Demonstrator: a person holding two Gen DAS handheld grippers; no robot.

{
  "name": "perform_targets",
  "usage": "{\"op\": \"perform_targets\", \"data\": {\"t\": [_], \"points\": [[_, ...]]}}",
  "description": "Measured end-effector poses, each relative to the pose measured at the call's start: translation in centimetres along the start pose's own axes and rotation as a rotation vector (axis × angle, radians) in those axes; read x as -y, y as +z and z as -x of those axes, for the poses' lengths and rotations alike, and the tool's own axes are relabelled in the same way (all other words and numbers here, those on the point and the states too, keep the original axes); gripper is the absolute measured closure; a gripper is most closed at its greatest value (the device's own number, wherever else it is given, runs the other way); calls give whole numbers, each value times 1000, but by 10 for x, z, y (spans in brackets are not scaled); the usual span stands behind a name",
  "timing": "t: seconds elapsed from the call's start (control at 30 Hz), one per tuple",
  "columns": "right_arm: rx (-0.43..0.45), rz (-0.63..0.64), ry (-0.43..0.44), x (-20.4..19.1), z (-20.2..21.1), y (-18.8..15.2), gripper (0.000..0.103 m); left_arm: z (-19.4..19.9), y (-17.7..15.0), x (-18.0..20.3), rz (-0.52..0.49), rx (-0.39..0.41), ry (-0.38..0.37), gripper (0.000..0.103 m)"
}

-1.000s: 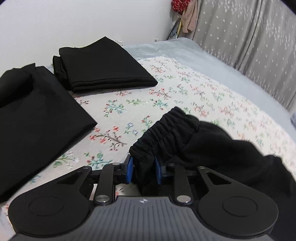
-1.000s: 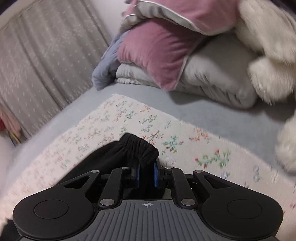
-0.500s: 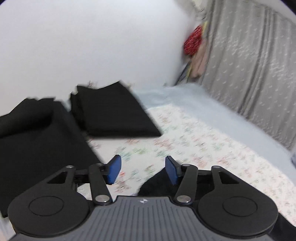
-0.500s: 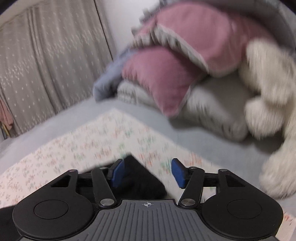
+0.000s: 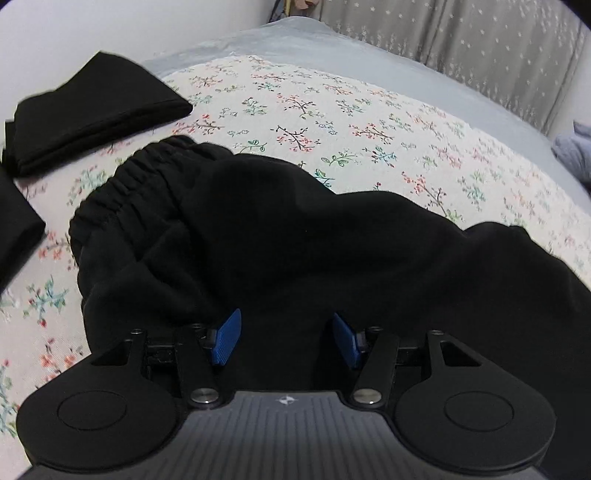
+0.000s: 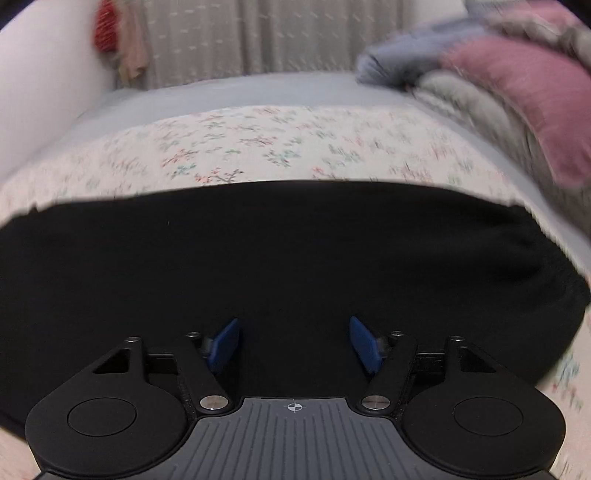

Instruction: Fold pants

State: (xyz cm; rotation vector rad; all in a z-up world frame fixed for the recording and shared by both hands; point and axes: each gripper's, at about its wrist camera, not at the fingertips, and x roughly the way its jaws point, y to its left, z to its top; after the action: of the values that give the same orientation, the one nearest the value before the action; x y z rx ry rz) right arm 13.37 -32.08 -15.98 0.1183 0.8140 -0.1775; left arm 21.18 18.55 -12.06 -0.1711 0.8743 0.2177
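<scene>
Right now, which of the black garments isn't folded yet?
The pants directly under the left tongs, rumpled, elastic waistband showing; the other black pieces lie flat-folded.

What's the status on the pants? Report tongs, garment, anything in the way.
Left tongs open, right tongs open, both empty. Black pants lying on floral blanket, waistband free. Folded black stack off to the side, not obstructing.

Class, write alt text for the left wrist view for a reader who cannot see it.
The open left gripper hovers over rumpled black pants, their elastic waistband at left, on a floral bedspread. A folded black garment lies beyond at upper left, grey curtains behind.
</scene>
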Motion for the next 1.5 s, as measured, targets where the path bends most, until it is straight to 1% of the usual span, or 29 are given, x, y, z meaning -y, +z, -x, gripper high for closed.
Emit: {"op": "perform_targets", "data": {"t": [0.07, 0.13, 0.17, 0.23, 0.3, 0.37, 0.43, 0.5, 0.57, 0.6, 0.63, 0.67, 0.73, 0.77, 0.83, 0.93, 1.0, 1.03, 1.1, 1.17, 1.2, 1.23, 1.3, 1.37, 1.47, 1.5], "points": [[-22, -34, 9, 8, 1, 6, 34, 2, 1, 0, -13, -3, 12, 26], [-11, -58, 17, 10, 7, 3, 34, 9, 4, -1, 9, 8, 7, 26], [0, -58, 25, 13, 7, 3, 33, 16, 8, -3, 33, 29, -15, 26], [6, -50, 30, 13, 6, -1, 33, 30, 17, -2, 65, 53, -86, 26], [2, -33, 22, 9, 1, 1, 29, 42, 26, 5, 81, 65, -144, 20], [2, -17, 12, 5, -5, 2, 25, 46, 33, 23, 54, 72, -164, 12], [4, -13, 11, -1, -1, -1, 23, 36, 36, 44, 15, 50, -175, 11], [7, -10, 11, -1, -1, -2, 23, 16, 32, 58, -4, 3, -192, 11], [12, -7, 14, -1, -1, -2, 23, -8, 20, 67, -30, -29, -184, 10], [16, -6, 16, -1, 0, -3, 23, -18, 13, 70, -51, -45, -163, 10], [20, -4, 16, -1, 0, -4, 23, -22, 8, 74, -78, -39, -134, 10], [23, -2, 16, -1, 1, -4, 22, -21, 7, 78, -112, -14, -108, 10], [23, -3, 22, -3, 3, -2, 22, -17, 8, 80, -138, 4, -99, 9], [28, -10, 40, -4, 6, 0, 23, -17, 9, 77, -127, -3, -106, 9], [64, -30, 100, -7, 15, 7, 23, -19, 9, 72, -107, -15, -121, 9], [123, -58, 210, -20, 24, 25, 23, -19, 10, 70, -94, -20, -124, 9], [126, -69, 301, -37, 20, 42, 23, -21, 10, 71, -91, -21, -121, 9], [114, -72, 357, -48, 14, 51, 23, -17, 7, 73, -89, -21, -121, 9], [72, -108, 491, -73, -4, 73, 22, -18, 6, 76, -104, -21, -115, 9], [6, -141, 614, -104, -29, 97, 23, -16, 6, 75, -109, -27, -120, 9], [-30, -130, 666, -124, -42, 109, 23, -16, 6, 75, -108, -30, -126, 9], [-63, -106, 694, -145, -55, 120, 23, -15, 6, 74, -109, -33, -131, 9], [-134, -56, 707, -185, -83, 142, 23, -15, 5, 72, -109, -37, -137, 9], [-176, -36, 715, -212, -107, 156, 23, -14, 4, 71, -108, -43, -144, 9], [-271, -15, 735, -239, -135, 163, 23, -14, 5, 67, -92, -52, -160, 9], [-292, 3, 749, -241, -140, 158, 26, -13, 5, 65, -82, -55, -166, 9]]}}
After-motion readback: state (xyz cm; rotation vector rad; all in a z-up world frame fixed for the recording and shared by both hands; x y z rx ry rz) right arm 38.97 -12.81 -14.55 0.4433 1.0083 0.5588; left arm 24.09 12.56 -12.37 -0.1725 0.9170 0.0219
